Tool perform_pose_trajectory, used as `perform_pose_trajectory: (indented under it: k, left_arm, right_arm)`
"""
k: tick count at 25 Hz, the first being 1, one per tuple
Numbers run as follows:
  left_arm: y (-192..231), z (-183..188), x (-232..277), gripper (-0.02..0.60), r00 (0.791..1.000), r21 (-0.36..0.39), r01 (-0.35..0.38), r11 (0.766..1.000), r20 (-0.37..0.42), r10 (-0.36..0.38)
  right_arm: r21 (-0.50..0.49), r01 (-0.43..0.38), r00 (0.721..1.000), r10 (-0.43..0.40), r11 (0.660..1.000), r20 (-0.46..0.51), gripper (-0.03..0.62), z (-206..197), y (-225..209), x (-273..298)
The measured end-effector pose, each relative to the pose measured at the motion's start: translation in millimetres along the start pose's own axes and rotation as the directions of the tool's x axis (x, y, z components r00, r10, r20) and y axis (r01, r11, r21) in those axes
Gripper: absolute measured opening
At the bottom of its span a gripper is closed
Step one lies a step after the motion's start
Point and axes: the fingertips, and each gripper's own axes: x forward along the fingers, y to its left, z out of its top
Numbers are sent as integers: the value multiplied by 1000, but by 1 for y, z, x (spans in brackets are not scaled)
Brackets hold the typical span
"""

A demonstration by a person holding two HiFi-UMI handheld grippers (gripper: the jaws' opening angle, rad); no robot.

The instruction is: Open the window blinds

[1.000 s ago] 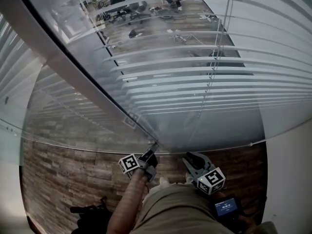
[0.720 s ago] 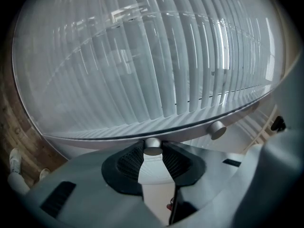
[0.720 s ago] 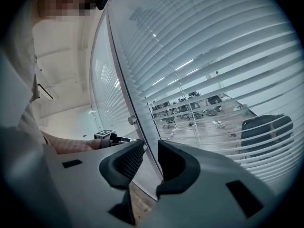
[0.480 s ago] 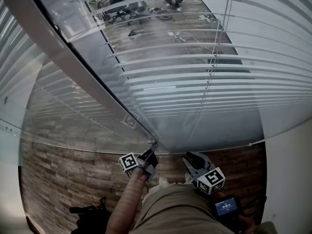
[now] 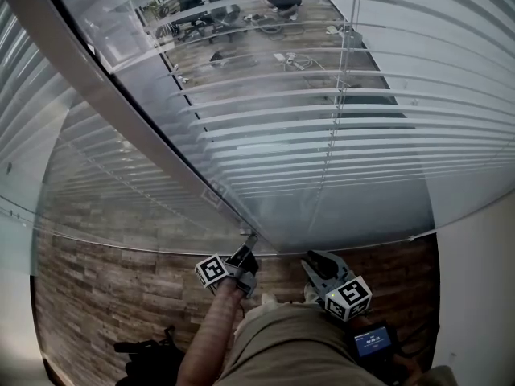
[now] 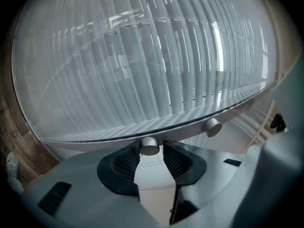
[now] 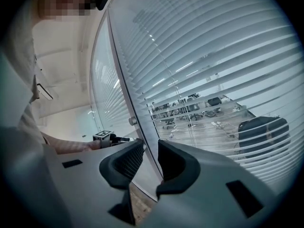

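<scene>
Head view: The blinds (image 5: 338, 127) hang behind a glass wall (image 5: 354, 207). Their slats are tilted partly open, and a room shows between them. A pale post (image 5: 121, 111) runs down the glass to its lower edge. At the foot of that post sits a small round knob (image 5: 251, 236). The left gripper (image 5: 246, 252) is held level with its tips at the knob. The right gripper (image 5: 315, 260) hangs just to the side, near the glass and apart from the knob. A wood-patterned floor (image 5: 105, 288) lies below.

Left gripper view: The knob stands between the tips of the two jaws. One pad is at its side and a thin gap shows at the other, so the pads do not press on it. The jaws have just been opening a little with the knob between them. A second knob (image 6: 212, 126) sits further along the same rail, well clear of the jaws. The slats fill the glass above.

Right gripper view: The jaws stand spread with nothing between them. The post and glass edge show beyond the gap. The slats are seen edge-on to the right, with an office chair (image 7: 261, 127) visible through them. The left gripper's marker cube (image 7: 103, 136) shows at the left, near the post.
</scene>
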Motion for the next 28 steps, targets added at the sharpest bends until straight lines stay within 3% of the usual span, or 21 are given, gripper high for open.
perform_pose_trajectory:
  k: [4, 6, 10, 11, 13, 15, 17, 20, 23, 25, 28]
  left_arm:
    - [4, 0, -5, 155, 998, 60, -56, 997, 19, 55]
    - [2, -1, -12, 156, 996, 123, -87, 989, 26, 84]
    - [3, -16, -26, 160, 988, 296, -155, 943, 39, 150]
    - [3, -22, -28, 160, 983, 359, -179, 916, 41, 177]
    - [3, -30, -31, 160, 970, 491, -230, 840, 50, 236]
    - [0, -36, -30, 160, 953, 611, -275, 742, 71, 294]
    - [-4, -40, -29, 160, 931, 711, -318, 627, 108, 350]
    - [-4, -47, -36, 160, 894, 801, -370, 471, 169, 415]
    - [-3, -58, -47, 160, 873, 856, -383, 348, 212, 440]
    - [-11, -67, -42, 160, 867, 878, -379, 291, 228, 442]
    - [-22, -72, -29, 160, 865, 886, -381, 264, 241, 440]
  right_arm:
    - [0, -2, 1000, 2, 1000, 2, 104, 1, -2, -6]
    - [-2, -3, 1000, 3, 1000, 3, 104, 0, -1, -10]
    - [-5, -1, 1000, 1, 1000, 4, 104, -9, 1, -25]
    - [-6, -1, 1000, 1, 1000, 5, 104, -11, 0, -30]
    - [-12, 0, 1000, 1, 1000, 8, 104, -13, -4, -38]
    - [-20, 0, 1000, 0, 1000, 11, 104, -10, -9, -43]
    - [-30, -1, 1000, 1, 1000, 13, 104, -6, -14, -47]
    - [-44, -5, 1000, 5, 999, 15, 104, -7, -13, -54]
    - [-56, -9, 1000, 9, 998, 13, 104, -16, -6, -62]
    - [-58, -11, 1000, 12, 998, 11, 104, -13, -13, -68]
    - [-57, -19, 1000, 20, 998, 8, 104, 0, -26, -71]
